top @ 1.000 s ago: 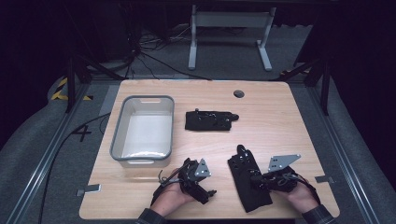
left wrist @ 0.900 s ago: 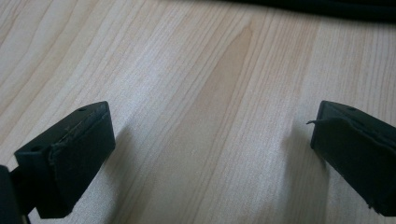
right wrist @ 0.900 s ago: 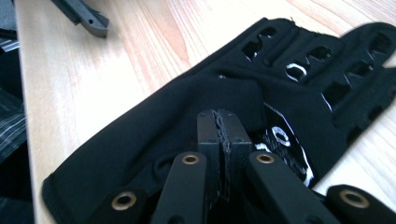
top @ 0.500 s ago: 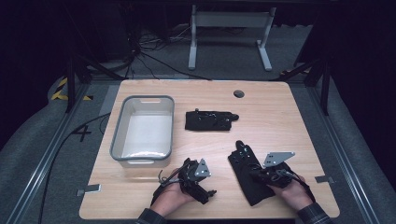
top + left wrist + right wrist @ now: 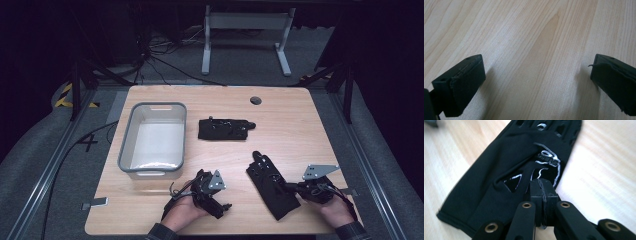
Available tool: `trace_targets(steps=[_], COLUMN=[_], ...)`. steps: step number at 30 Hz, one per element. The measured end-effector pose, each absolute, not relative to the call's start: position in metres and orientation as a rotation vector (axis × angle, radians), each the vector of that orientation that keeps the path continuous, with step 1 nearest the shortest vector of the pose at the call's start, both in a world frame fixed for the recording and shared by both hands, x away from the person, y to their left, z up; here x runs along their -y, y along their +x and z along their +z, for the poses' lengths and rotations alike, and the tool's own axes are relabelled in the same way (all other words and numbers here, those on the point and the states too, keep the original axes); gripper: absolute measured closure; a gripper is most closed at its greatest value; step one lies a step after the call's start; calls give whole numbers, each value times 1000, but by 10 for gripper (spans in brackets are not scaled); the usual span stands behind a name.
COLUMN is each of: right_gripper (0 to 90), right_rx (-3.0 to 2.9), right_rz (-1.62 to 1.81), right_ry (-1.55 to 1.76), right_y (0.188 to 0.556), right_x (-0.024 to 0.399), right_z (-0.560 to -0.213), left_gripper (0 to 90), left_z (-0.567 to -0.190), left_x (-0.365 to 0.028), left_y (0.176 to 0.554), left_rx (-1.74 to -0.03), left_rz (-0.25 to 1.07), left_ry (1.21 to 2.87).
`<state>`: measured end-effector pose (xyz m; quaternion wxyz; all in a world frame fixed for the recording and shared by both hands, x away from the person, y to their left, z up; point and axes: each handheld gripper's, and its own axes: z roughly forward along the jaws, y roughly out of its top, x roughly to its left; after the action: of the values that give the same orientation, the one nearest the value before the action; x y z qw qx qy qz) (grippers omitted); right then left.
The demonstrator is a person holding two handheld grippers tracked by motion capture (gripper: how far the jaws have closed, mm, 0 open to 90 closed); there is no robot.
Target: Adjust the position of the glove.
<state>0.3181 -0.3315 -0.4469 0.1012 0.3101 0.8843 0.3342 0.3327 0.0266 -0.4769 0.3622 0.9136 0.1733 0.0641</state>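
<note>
Black fabric glove (image 5: 506, 167) with silver print lies flat at the pale wooden table's (image 5: 300, 115) near right, its edge pinched in the closed right gripper (image 5: 543, 195). Lifting cleanly likely needs a firm hold on the cloth. Left gripper (image 5: 536, 80) rests spread wide, empty. A second glove (image 5: 223, 129) and grey plastic tub (image 5: 153, 107) sit beyond; dark room surrounds.

On the table (image 5: 300, 115) in front of me, the bin (image 5: 153, 139) sits to my left. Another glove (image 5: 224, 129), folded I think, lies just right of it at mid-table. Nearer me, the glove (image 5: 272, 185) lies right of centre, my right gripper (image 5: 292, 189) closed on its edge. My left gripper (image 5: 220, 202) rests before the bin, jaws apart.
</note>
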Motion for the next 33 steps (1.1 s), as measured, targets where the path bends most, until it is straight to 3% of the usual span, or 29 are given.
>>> trace_targets(steps=[14, 22, 33], right_gripper=[900, 869, 781], right_rx=[-2737, -2696, -2641], right_rz=[1055, 1099, 1128], right_ry=[717, 741, 793], right_y=[301, 306, 314], right_x=[296, 302, 312], right_z=[-451, -447, -443], left_gripper=[0, 3, 154], left_z=[-477, -475, -460], left_x=[-27, -25, -21], left_y=[333, 333, 342], left_rx=[-446, -457, -526], left_rz=[164, 159, 174], left_ry=[2353, 2366, 2358])
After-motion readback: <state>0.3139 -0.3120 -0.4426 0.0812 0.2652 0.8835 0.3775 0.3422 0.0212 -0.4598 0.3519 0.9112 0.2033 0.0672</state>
